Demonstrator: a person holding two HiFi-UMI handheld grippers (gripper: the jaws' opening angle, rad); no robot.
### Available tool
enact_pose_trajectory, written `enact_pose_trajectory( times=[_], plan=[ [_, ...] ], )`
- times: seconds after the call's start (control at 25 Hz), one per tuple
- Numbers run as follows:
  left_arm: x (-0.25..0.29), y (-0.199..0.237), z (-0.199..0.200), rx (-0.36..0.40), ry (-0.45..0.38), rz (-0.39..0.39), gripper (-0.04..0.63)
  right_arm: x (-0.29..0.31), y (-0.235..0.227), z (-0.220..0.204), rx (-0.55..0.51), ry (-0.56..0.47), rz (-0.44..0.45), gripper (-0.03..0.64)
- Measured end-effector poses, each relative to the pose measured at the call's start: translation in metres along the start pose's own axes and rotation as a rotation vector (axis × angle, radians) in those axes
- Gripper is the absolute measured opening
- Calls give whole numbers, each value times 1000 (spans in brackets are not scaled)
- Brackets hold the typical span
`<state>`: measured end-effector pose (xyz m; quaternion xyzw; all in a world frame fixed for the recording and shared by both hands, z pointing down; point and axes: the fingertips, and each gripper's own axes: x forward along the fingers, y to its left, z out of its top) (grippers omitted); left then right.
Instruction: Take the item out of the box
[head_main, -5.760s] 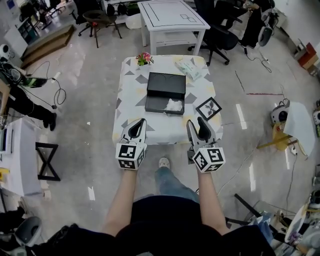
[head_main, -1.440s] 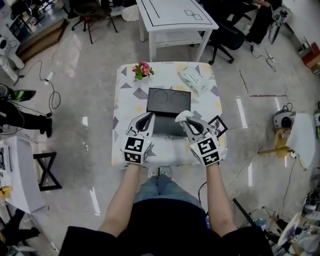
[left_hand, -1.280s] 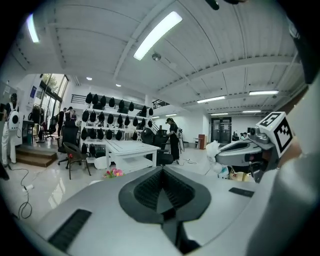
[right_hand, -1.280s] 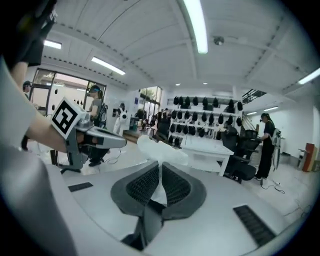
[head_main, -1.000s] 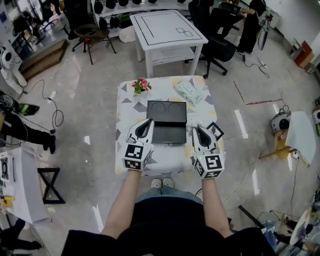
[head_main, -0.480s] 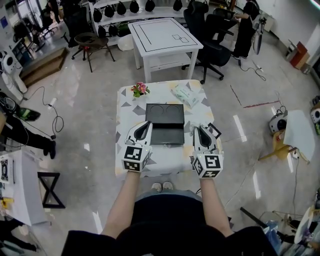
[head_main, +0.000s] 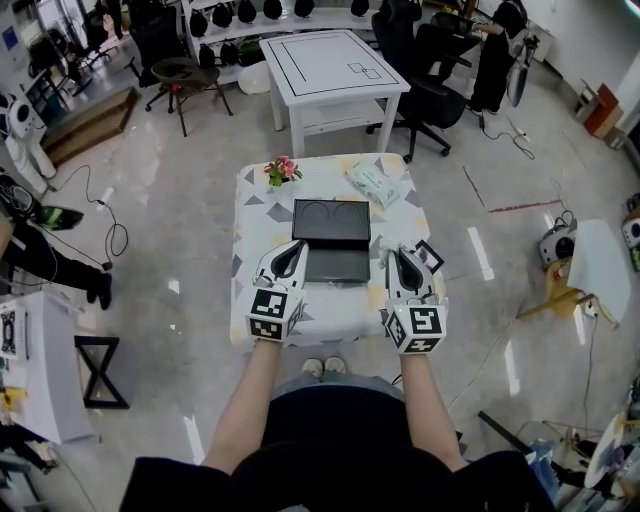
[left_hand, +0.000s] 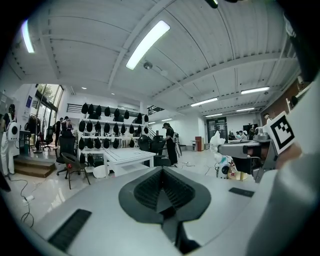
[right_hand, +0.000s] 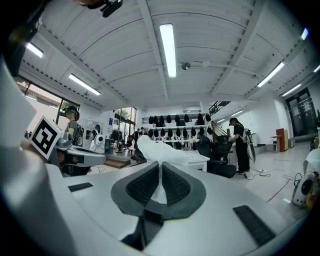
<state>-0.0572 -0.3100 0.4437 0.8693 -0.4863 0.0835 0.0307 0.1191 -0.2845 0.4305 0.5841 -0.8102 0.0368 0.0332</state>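
Observation:
The black box (head_main: 336, 265) lies open on the patterned table (head_main: 250, 215), its tray showing nothing inside, its lid (head_main: 331, 222) flat behind it. A crumpled white soft item (right_hand: 161, 149) sticks up between the pads of my right gripper (right_hand: 160, 169), which is shut on it. In the head view that right gripper (head_main: 396, 254) hovers just right of the box. My left gripper (head_main: 292, 248) hovers at the box's left front corner. In the left gripper view its jaws (left_hand: 161, 176) are shut with nothing between them. Both gripper cameras look out into the room, not at the table.
A small flower pot (head_main: 283, 170) and a pack of tissues (head_main: 377, 183) sit at the table's far edge. A framed picture (head_main: 430, 256) lies by my right gripper. Beyond stand a white table (head_main: 330, 60) and office chairs (head_main: 440, 90). People stand in the background.
The white item has left the box and is now in my right gripper, which has drawn back to the box's right side. In the last second both grippers have hardly moved.

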Motion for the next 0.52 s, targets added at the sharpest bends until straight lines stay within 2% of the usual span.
enact_pose_trajectory(
  times=[0.52],
  plan=[
    [2,2,-4,-7,8,-5,20,4,0,-2,-3,13,-4,21]
  ],
)
